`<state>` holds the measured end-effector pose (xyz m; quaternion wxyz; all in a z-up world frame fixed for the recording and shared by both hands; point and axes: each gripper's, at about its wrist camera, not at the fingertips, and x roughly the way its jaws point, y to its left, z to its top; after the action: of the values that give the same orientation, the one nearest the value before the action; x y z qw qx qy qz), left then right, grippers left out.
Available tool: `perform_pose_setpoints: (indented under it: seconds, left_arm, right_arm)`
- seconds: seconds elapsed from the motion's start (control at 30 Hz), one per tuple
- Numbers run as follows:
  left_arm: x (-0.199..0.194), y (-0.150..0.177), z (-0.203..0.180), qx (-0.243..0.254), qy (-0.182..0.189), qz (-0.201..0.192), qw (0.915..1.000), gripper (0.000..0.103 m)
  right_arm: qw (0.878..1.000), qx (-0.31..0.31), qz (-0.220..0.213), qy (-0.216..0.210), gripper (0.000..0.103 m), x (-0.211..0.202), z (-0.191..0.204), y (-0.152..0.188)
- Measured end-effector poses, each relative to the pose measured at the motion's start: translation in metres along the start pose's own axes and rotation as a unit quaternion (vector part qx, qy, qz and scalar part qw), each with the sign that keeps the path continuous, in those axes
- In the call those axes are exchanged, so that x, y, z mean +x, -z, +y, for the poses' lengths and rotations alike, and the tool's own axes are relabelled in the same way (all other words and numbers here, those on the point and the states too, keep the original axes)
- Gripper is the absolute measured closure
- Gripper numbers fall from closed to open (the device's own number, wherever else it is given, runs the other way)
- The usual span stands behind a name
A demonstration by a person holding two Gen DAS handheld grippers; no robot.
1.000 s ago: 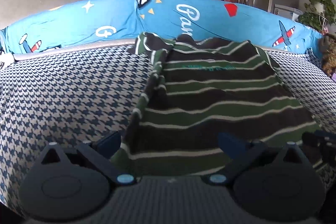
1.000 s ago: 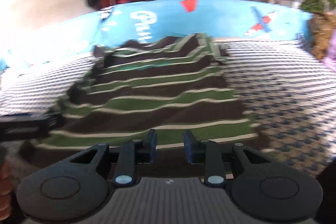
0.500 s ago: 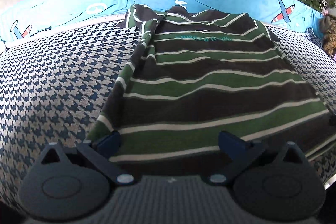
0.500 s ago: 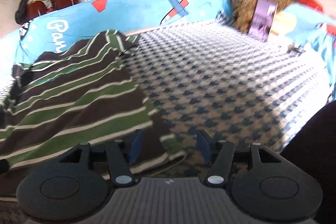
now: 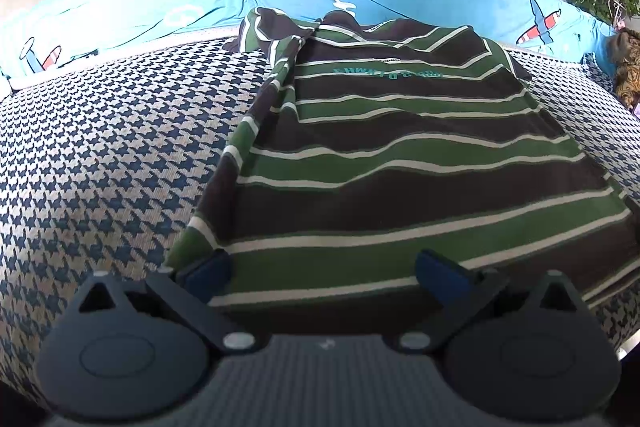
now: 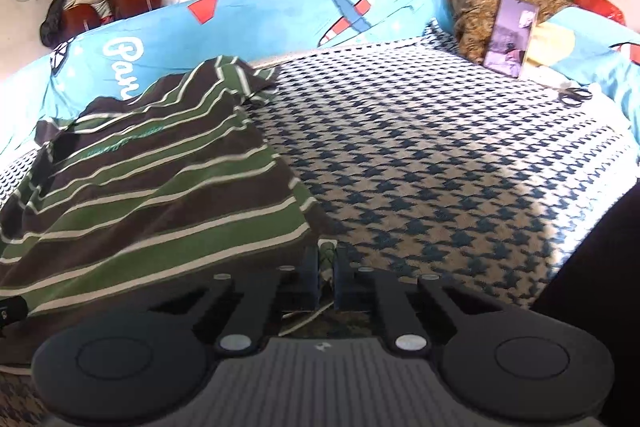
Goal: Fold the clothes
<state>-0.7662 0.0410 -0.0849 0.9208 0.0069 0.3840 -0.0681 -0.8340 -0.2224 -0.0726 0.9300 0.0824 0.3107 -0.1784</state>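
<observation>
A green, brown and white striped shirt lies flat on the houndstooth sofa cover, collar at the far side. My left gripper stands wide open over the near hem, its left finger at the shirt's near left corner, and the pads do not press on the cloth. In the right wrist view the shirt fills the left half. My right gripper has its jaws closing, and the pads pinch the near right hem corner between them.
A blue printed cushion runs along the back of the sofa. At the right end sit a brown patterned bundle, a purple box and scissors. Bare houndstooth cover stretches to the right of the shirt.
My right gripper swung from the middle of the hem to the shirt's right corner, opened, then closed on that corner. The left gripper tipped down slightly and stayed open.
</observation>
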Motion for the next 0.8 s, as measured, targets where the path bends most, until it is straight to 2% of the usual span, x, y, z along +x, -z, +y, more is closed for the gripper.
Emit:
perform_pose_setpoints:
  seconds: [0.17, 0.33, 0.43, 0.5, 0.57, 0.8]
  left_arm:
    - [-0.001, 0.001, 0.001, -0.004, 0.001, 0.004, 1.0, 0.0]
    - [-0.001, 0.004, -0.003, 0.015, -0.008, 0.01, 0.9998, 0.0]
    - [-0.002, 0.005, -0.004, 0.017, -0.008, 0.01, 0.9998, 0.0]
    - [-0.002, 0.005, -0.004, 0.016, -0.008, 0.011, 0.9998, 0.0]
    - [-0.002, 0.005, -0.005, 0.017, -0.009, 0.011, 0.9998, 0.0]
    - [-0.002, 0.007, -0.006, 0.024, -0.012, 0.013, 0.9996, 0.0]
  right_arm:
    - [1.0, -0.009, 0.003, 0.023, 0.097, -0.003, -0.003, 0.001]
    - [0.999, -0.003, 0.018, 0.038, 0.097, 0.004, -0.003, 0.001]
    - [0.999, 0.002, 0.012, 0.046, 0.09, 0.001, -0.006, 0.002]
    - [0.999, 0.013, -0.002, 0.048, 0.09, -0.004, -0.008, 0.0]
    - [0.999, 0.02, -0.013, 0.044, 0.084, -0.007, -0.01, -0.003]
    - [1.0, 0.005, -0.014, 0.013, 0.083, -0.009, -0.001, -0.005]
